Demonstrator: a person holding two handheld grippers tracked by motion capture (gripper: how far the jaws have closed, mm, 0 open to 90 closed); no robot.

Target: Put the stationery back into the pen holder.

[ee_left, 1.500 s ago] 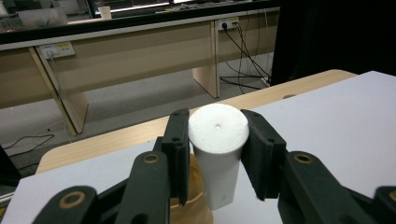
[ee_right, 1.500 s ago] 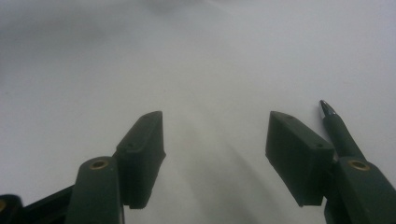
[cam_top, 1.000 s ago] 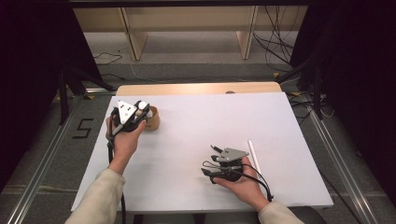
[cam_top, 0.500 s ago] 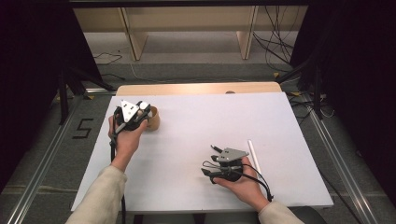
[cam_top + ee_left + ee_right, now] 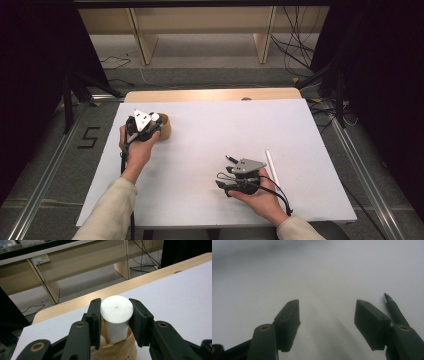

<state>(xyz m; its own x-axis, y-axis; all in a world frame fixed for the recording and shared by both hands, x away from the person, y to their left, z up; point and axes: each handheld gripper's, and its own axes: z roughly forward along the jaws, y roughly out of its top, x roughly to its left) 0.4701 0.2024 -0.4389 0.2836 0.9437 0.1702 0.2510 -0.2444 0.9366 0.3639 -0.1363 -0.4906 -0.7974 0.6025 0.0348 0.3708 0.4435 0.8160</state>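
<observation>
Clamping a smooth white tapered cylinder (image 5: 116,315) between its matte black jaws, the left gripper (image 5: 116,320) holds it upright in a round, pale wooden holder (image 5: 117,350) near the far-left corner of the white table (image 5: 210,130). The right gripper (image 5: 327,322) rests low over the bare sheet, jaws apart and empty, a slim dark pen (image 5: 393,308) just beside one jaw.

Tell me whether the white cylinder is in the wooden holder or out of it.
In. The white cylinder stands with its lower end inside the wooden holder, the left gripper clamped on its top.
</observation>
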